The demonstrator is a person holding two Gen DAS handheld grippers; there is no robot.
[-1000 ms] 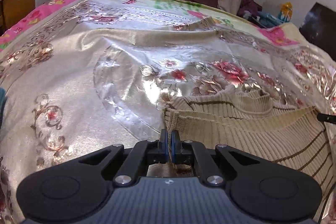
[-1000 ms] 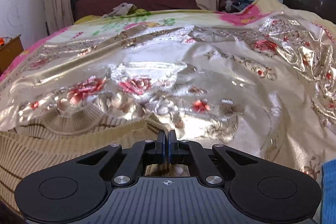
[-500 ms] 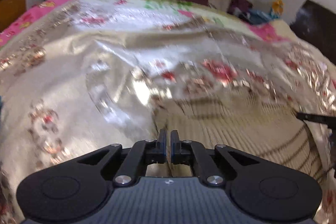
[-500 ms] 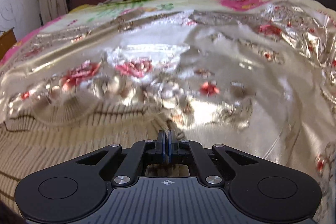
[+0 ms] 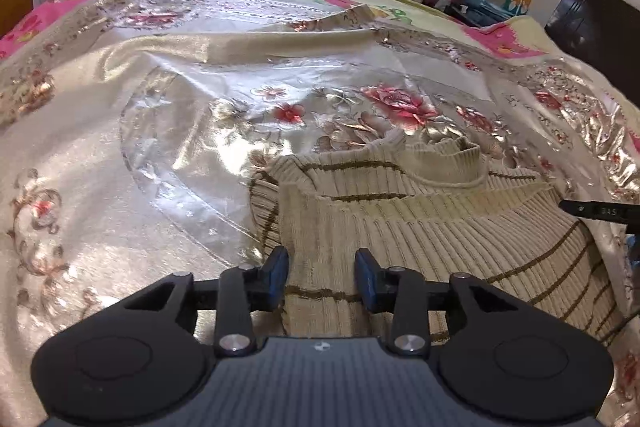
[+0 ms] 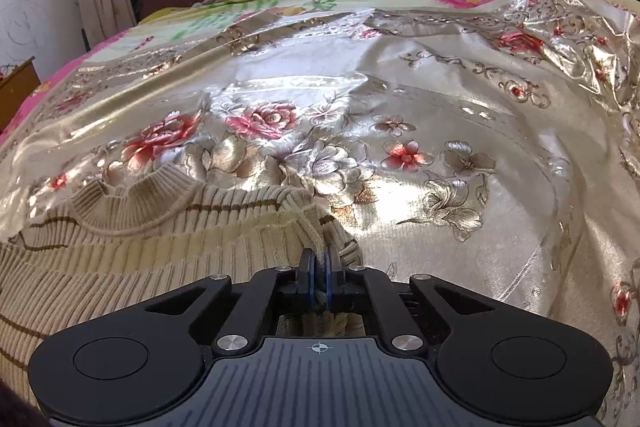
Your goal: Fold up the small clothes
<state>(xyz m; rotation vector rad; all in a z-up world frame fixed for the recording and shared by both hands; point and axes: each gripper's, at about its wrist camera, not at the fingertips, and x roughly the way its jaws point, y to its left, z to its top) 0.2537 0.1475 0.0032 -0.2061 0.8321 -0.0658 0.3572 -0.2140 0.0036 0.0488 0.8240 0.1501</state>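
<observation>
we are folding a small sweater (image 5: 420, 227) on a bed. it is tan with thin brown stripes, and it lies on the shiny flower blanket (image 5: 160, 147). in the left view it fills the part from 3 o'clock down to 6 o'clock, with its neck hole (image 5: 444, 163) at about 2 o'clock from the tongs. the bottom hem has been folded up, so it lies just under the neck.

our left gripper (image 5: 322, 277) has just been opening. its jaws now stand a little apart, and the knit lies flat between them, but the pads do not press on it. so the left side has let go.

our right gripper (image 6: 319, 277) has just been opening a tiny bit too. its jaws are still very narrow, and a bunch of knit (image 6: 319, 259) is still pinched between the blue pads. this is the folded corner of the sweater, at 6 o'clock in the right view.

we think this step is laying down the first fold. next, the right tongs should let go too. then both should back away softly, so the knit does not drag and the fold stays flat. after that, the sides may need folding in.
</observation>
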